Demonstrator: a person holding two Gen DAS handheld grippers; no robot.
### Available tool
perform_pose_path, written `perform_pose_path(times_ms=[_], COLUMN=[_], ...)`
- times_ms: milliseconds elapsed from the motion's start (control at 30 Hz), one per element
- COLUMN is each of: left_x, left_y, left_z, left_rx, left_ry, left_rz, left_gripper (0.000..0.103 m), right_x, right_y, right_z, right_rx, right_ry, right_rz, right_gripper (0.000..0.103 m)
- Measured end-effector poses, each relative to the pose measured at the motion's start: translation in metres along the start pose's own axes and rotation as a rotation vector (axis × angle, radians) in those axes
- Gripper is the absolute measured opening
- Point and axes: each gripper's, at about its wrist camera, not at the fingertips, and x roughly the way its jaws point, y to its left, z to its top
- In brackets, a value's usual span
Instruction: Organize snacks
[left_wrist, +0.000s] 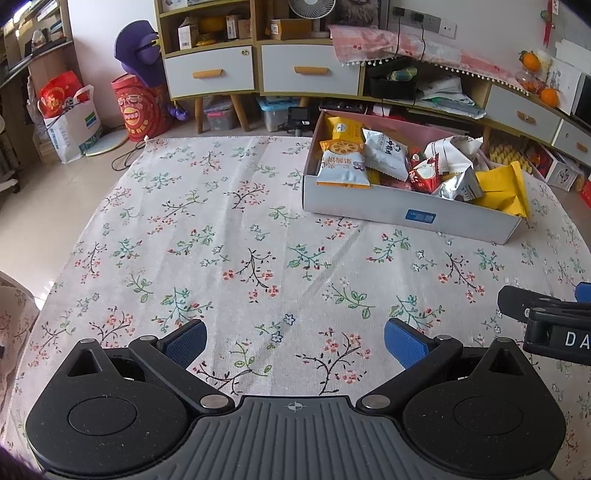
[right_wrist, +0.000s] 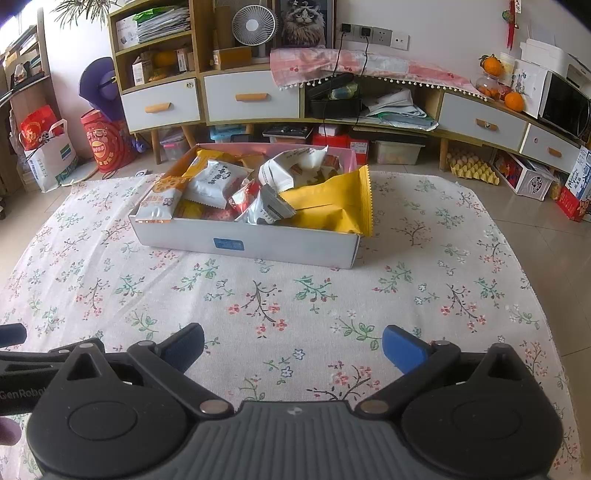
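Note:
A shallow grey cardboard box (left_wrist: 406, 212) (right_wrist: 258, 242) sits on the floral tablecloth, packed with several snack packets. Among them are a big yellow bag (right_wrist: 332, 205) (left_wrist: 502, 188) poking over the right end, white and silver packets (right_wrist: 218, 184) (left_wrist: 384, 151), and an orange-and-white packet (left_wrist: 341, 162) (right_wrist: 162, 201) at the left end. My left gripper (left_wrist: 295, 338) hovers open over bare cloth, well short and left of the box. My right gripper (right_wrist: 293, 345) is open too, in front of the box, with nothing between its blue pads (right_wrist: 402, 349). The right gripper's body (left_wrist: 554, 325) shows at the left wrist view's right edge.
The floral tablecloth (left_wrist: 221, 240) (right_wrist: 443, 277) covers the table. Behind it stand low cabinets with white drawers (right_wrist: 251, 98), shelves, a fan (right_wrist: 255, 26), storage bins on the floor, a red drum (left_wrist: 142, 110), shopping bags (left_wrist: 70, 125) and an egg tray (right_wrist: 472, 168).

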Motion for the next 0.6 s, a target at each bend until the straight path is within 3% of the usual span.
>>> perform_pose_path(times_ms=[600], left_x=[-0.0028], left_y=[-0.0006], left_z=[0.0030], left_rx=[-0.010], left_ry=[-0.022], left_rz=[-0.008], left_gripper=[0.103], right_x=[-0.0027], right_y=[-0.0019], right_z=[0.0028], right_rx=[0.011], right_ry=[-0.012], right_rz=[-0.005], right_gripper=[0.090])
